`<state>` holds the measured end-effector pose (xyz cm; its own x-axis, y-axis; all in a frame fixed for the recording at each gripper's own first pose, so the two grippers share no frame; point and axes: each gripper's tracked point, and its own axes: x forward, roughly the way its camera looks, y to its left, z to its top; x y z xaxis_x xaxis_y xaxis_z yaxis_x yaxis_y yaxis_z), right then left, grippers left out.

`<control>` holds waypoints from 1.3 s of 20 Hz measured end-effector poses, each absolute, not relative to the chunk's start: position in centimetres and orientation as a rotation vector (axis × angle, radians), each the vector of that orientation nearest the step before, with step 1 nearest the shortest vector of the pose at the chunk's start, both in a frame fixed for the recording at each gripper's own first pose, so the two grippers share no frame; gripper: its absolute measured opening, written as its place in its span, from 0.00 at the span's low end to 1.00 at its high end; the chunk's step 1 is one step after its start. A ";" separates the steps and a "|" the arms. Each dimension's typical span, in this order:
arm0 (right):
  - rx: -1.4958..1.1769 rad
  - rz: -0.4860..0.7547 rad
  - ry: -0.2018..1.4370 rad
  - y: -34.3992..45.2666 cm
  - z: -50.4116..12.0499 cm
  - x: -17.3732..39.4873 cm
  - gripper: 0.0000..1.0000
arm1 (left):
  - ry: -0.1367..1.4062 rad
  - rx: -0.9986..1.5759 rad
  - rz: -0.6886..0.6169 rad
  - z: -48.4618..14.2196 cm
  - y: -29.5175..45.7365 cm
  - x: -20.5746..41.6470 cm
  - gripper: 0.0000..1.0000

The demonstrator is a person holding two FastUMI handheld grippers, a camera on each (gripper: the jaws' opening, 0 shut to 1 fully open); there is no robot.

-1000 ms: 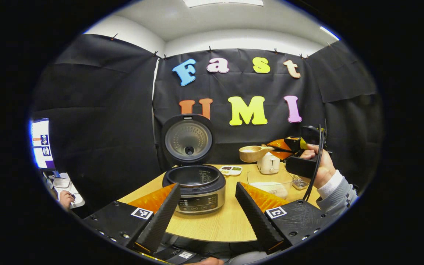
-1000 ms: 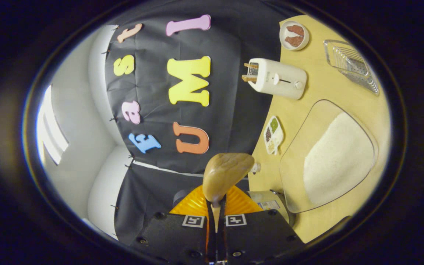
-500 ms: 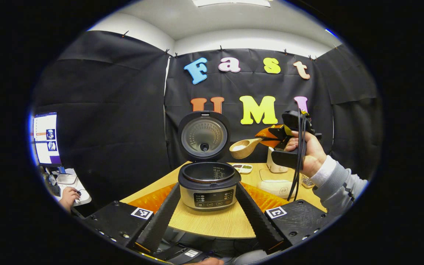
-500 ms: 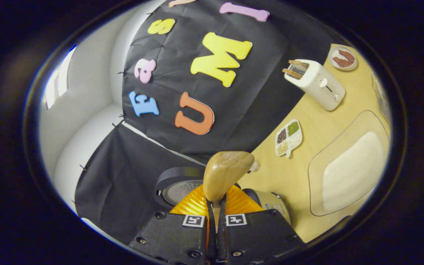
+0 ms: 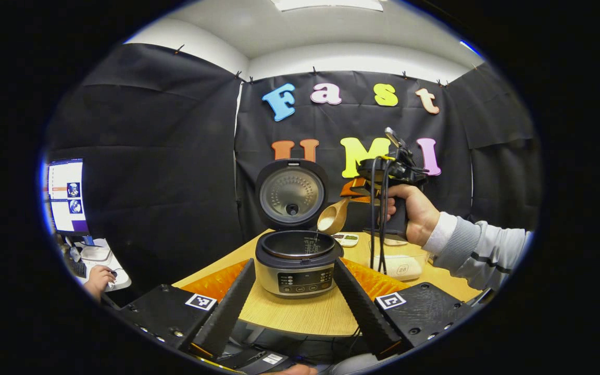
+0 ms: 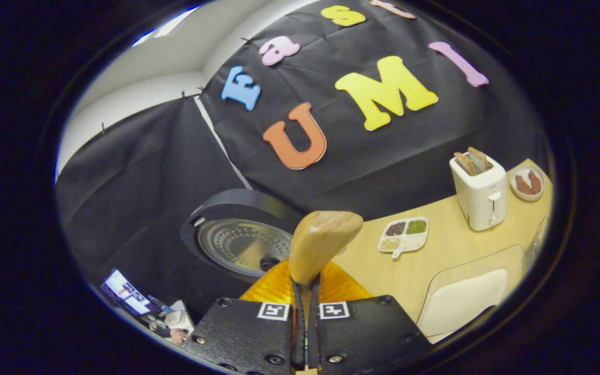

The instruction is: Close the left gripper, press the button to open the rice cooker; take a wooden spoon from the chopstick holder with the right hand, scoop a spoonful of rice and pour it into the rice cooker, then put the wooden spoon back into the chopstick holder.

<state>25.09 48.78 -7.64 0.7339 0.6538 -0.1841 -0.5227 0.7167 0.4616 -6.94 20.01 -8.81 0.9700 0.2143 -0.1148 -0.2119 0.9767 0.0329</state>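
1. Left gripper (image 5: 294, 299): bottom of the left gripper view, jaws spread wide, gripping nothing. Its fingers frame the rice cooker (image 5: 298, 260) at centre frame.
2. Rice cooker: sits on the wooden table (image 5: 300, 315), lid (image 5: 291, 194) standing upright and open, inner pot exposed.
3. Right gripper (image 5: 358, 188): right of centre in the left gripper view, held by a hand (image 5: 413, 212) in a grey striped sleeve (image 5: 479, 244), cable hanging down from it.
4. Right gripper (image 6: 305, 333) state: jaws nearly together, clamped on the wooden spoon (image 6: 322, 244) handle at bottom centre of the right gripper view.
5. Wooden spoon (image 5: 333, 216): bowl tilted down just above the pot's right rim, white rice visible in it and a thin stream falling to the pot.
6. Rice container (image 6: 469, 302): clear tub with white rice, lower right of the right gripper view.
7. Other table items there: divided dish of grains (image 6: 403, 234), white toaster (image 6: 479, 191) with bread in its slots, small plate (image 6: 527, 183) at the right edge.
8. Chopstick holder: can't tell where it is.
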 end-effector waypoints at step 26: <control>-0.324 0.693 0.011 54.4 -6.5 20.7 0.07 | 0.137 0.000 0.218 -9.7 20.7 -7.3 0.96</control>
